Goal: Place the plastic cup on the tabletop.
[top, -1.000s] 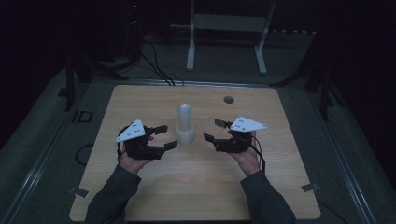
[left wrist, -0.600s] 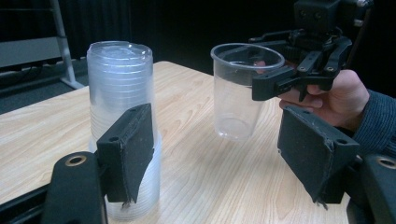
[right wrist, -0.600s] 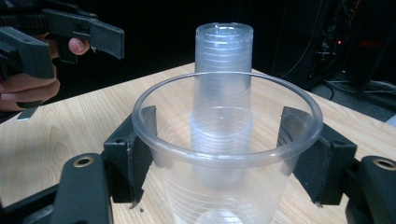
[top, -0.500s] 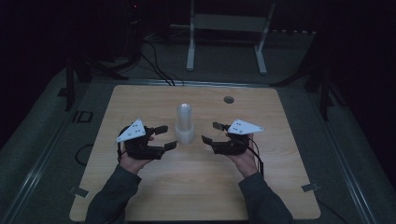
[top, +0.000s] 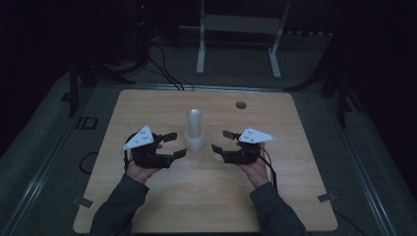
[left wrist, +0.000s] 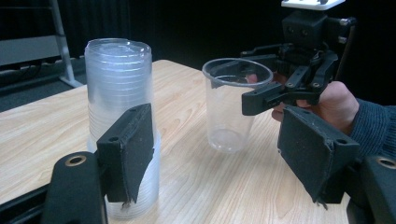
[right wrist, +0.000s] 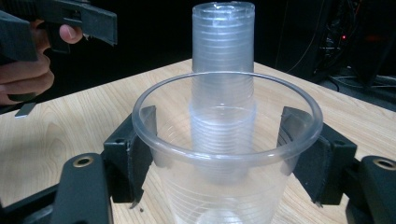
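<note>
High view, left to right. The left gripper lies in the person's left hand over the left half of the wooden desk, its grey three-cornered plate uppermost. Its jaws stand wide apart and grasp nothing; they point toward the middle of the desk, where the stack of clear plastic cups stands upright. In the left gripper view one black pad lies just in front of the stack's lower part; whether it touches cannot be told, and the other pad is well clear of it.

The stack consists of inverted cups nested one over another, a narrower column rising from a wider base. It stands near the centre of the desk, somewhat toward the far edge, between the two grippers. A small round hole marks the desk near the far edge, right of the stack.

The right gripper lies in the right hand over the right half of the desk, pointing left toward the stack. Its jaws are closed on a single clear plastic cup, mouth up, one pad on each side of the wall just below the rim. In the left gripper view this cup has its base at the desk surface, near the stack yet apart from it.

Beyond the far edge stand a white metal frame and black cables on the dark floor.
</note>
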A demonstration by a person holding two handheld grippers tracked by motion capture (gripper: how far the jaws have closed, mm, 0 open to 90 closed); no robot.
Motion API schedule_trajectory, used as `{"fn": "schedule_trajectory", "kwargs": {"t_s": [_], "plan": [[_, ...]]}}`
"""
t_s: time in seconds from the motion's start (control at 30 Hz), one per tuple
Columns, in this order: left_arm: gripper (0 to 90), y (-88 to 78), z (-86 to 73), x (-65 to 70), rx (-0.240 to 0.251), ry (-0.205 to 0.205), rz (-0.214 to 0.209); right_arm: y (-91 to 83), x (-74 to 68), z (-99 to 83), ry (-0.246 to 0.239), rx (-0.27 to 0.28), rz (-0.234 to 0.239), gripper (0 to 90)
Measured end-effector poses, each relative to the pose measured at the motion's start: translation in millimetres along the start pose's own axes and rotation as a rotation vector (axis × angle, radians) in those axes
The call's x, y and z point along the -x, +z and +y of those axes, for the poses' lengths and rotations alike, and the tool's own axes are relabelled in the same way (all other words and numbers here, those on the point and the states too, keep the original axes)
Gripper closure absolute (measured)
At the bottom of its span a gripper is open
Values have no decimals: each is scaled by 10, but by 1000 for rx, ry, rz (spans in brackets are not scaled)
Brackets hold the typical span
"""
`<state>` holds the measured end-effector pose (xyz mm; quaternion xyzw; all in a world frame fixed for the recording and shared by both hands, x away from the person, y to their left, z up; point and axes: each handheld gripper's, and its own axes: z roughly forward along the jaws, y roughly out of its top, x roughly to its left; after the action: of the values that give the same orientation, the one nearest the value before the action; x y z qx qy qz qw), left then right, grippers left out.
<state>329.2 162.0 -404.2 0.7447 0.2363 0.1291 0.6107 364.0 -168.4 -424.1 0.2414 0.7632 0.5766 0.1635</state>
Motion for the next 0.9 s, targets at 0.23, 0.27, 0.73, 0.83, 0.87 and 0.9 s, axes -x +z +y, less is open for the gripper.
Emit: {"fn": "schedule_trajectory", "kwargs": {"t_s": [0.23,0.27,0.73,0.83,0.87,0.9], "plan": [[271,-6,3,-1,1,1,2,37,26,-83,5,-4,-5,286],[271,-5,3,-1,1,1,1,46,31,-98,6,-6,-6,286],[271,-7,3,1,1,1,1,161,90,-248,43,-42,-14,285],[271,-5,2,0,1,1,1,188,108,-282,55,-55,-13,286],[271,-4,1,0,0,0,0,199,113,-293,59,-58,-13,285],[271,-4,1,0,1,0,1,209,119,-304,59,-62,-14,285]]}}
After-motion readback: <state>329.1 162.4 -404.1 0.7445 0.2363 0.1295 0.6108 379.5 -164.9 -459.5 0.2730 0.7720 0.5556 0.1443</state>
